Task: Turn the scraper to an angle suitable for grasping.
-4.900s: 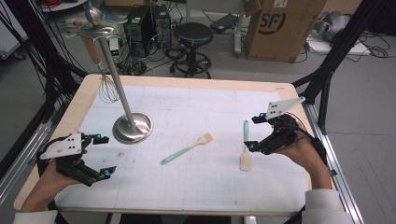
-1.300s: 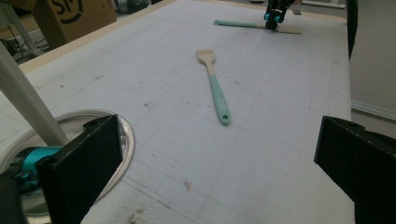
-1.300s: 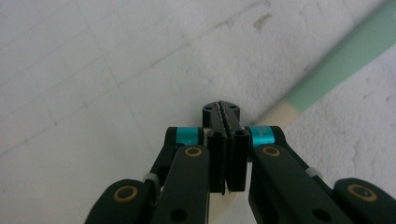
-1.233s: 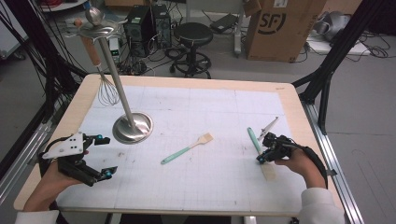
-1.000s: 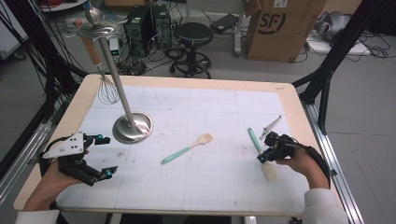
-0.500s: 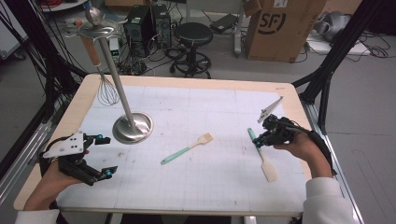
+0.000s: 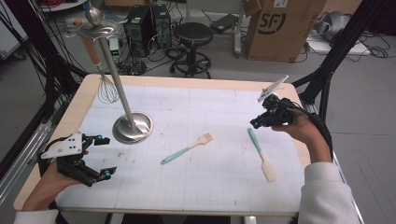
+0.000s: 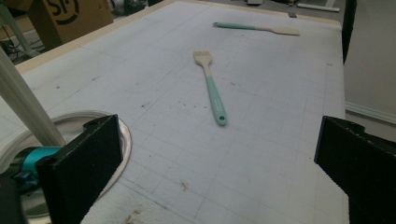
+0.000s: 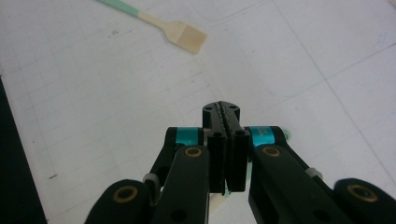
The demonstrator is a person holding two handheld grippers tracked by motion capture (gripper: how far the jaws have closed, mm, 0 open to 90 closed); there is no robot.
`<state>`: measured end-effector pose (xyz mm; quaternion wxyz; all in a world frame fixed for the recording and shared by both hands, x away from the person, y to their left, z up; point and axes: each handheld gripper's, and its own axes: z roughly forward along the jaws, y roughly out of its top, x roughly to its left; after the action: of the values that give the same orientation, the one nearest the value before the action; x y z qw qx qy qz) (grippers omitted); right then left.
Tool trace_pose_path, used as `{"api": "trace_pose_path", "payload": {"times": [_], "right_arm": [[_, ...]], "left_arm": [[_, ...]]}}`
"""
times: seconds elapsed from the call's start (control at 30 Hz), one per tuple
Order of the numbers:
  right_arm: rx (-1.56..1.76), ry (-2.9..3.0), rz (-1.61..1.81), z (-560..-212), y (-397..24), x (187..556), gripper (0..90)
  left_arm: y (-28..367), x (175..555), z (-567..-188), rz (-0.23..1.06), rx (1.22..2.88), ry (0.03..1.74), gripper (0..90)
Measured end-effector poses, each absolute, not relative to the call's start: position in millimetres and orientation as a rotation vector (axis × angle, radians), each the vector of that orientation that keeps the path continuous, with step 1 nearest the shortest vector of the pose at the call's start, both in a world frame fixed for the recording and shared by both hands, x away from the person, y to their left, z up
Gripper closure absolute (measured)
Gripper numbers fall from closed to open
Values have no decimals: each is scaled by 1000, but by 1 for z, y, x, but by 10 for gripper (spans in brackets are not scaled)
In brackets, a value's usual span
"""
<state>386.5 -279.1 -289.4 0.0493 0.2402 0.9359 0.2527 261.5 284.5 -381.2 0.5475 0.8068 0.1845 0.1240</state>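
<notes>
**On the mat: spatula laid down, right gripper lifts away**

At the table's left edge, the left gripper point(image 7: 95, 157) sits where it was throughout, its jaws spread wide and holding nothing, near the round steel base of the tall metal utensil stand point(image 7: 132, 127), from whose top a wire whisk point(image 7: 107, 88) hangs. In the middle of the white gridded mat point(image 7: 196, 105) the mint-handled brush with a pale flat head point(image 7: 187, 149) has not moved. To its right, the mint-handled spatula with a cream blade point(image 7: 262, 154) now lies flat, handle pointing away from the person; a second ago the right gripper point(image 7: 256, 123) was down at it. That gripper has risen just beyond the handle's far end, jaws pressed together on nothing. I judge the spatula released and repositioned, probably ready for a fresh grasp.
</notes>
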Motion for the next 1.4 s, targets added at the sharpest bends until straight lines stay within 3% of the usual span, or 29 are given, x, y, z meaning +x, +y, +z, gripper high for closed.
{"api": "trace_pose_path", "payload": {"times": [0.4,1.03,1.4], "right_arm": [[855,2775,800,-296,-286,406,892],[1049,2731,792,-357,-305,418,892],[1118,2720,702,-375,-304,430,892]], "left_arm": [[285,261,-383,292,1916,444,17],[285,263,-386,282,1921,455,16],[285,265,-389,279,1929,466,17]]}}
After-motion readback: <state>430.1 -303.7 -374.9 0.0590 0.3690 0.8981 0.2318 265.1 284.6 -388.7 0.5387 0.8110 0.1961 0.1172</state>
